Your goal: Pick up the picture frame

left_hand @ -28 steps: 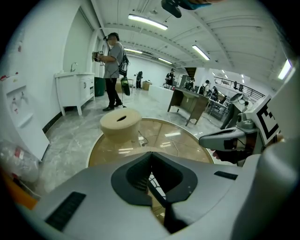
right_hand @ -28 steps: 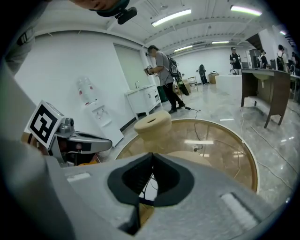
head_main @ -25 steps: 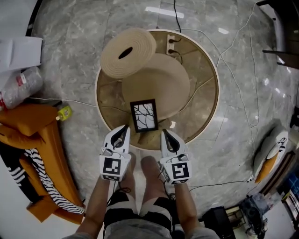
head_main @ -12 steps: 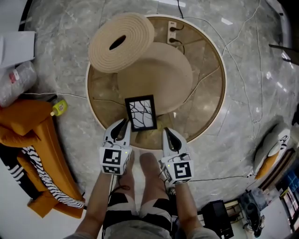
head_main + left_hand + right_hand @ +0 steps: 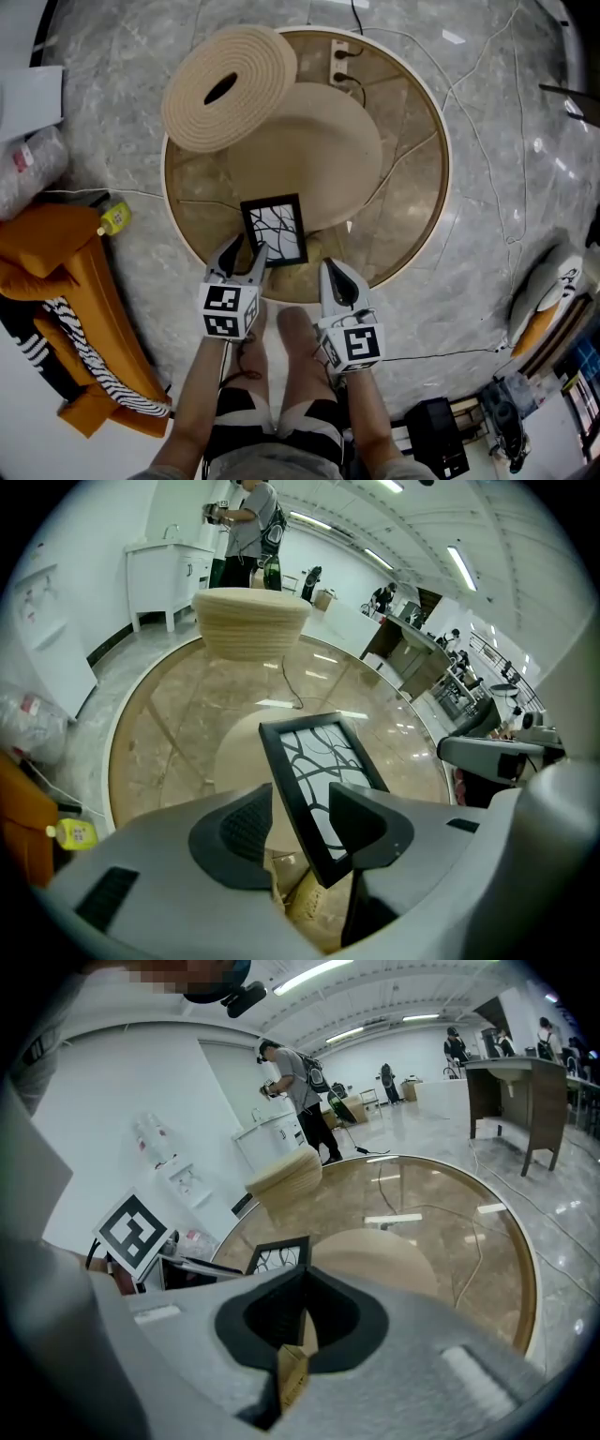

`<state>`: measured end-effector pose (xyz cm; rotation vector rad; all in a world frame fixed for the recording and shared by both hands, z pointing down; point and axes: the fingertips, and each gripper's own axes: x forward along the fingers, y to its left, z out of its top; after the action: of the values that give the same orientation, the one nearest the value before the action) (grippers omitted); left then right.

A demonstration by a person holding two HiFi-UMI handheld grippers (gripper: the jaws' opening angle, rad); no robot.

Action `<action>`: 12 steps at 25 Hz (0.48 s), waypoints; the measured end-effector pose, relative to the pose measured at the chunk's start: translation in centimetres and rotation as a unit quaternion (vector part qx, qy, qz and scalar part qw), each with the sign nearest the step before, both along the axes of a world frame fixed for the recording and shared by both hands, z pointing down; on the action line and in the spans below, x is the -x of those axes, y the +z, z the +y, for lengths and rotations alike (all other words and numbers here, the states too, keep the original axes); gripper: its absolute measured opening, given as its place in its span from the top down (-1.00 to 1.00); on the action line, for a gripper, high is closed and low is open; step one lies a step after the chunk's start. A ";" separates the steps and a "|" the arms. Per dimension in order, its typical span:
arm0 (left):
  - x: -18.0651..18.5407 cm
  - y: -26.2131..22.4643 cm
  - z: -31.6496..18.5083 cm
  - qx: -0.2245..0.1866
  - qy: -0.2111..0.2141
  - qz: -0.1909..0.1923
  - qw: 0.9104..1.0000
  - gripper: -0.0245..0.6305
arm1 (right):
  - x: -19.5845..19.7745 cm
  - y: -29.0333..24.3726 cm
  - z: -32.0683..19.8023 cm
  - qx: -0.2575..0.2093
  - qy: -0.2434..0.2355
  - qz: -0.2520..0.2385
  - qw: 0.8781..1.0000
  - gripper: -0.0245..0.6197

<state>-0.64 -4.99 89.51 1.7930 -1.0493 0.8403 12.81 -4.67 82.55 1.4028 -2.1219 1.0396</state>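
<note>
The picture frame (image 5: 274,228) is black with a white branch pattern and stands tilted near the front edge of the round table (image 5: 441,141). My left gripper (image 5: 246,251) has just been opening its jaws, which now straddle the frame's lower left corner. In the left gripper view the frame (image 5: 323,780) runs between the spread pads of my left gripper (image 5: 302,817), and the left pad stands clear of it. My right gripper (image 5: 335,272) hovers just right of the frame, shut and empty. The right gripper view shows the frame (image 5: 278,1253) beyond the closed tips of my right gripper (image 5: 302,1283).
A beige round mat (image 5: 319,150) and a coiled rope basket (image 5: 225,89) sit behind the frame. A power strip (image 5: 339,49) lies at the table's far edge. Crumpled brown paper (image 5: 309,902) lies under the frame. On the floor to the left are an orange bag (image 5: 56,253) and a yellow bottle (image 5: 112,218).
My left gripper has dropped forward to the frame's lower left corner and its jaws have gone from shut to wide apart. The right gripper has sunk slightly and stays shut.
</note>
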 end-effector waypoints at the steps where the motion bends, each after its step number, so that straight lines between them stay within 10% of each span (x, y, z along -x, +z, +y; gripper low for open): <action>1: -0.1 0.2 0.0 0.005 -0.002 0.002 1.000 0.35 | 0.0 0.2 0.0 0.002 0.001 -0.001 1.000 0.93; 12: 0.2 1.3 -0.1 0.024 -0.014 -0.022 0.999 0.42 | -0.8 1.3 -0.2 0.017 0.012 -0.005 1.000 0.93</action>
<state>-0.79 -5.12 90.81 1.7236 -1.0714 0.8842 13.60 -4.84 83.82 1.4126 -2.0905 1.0884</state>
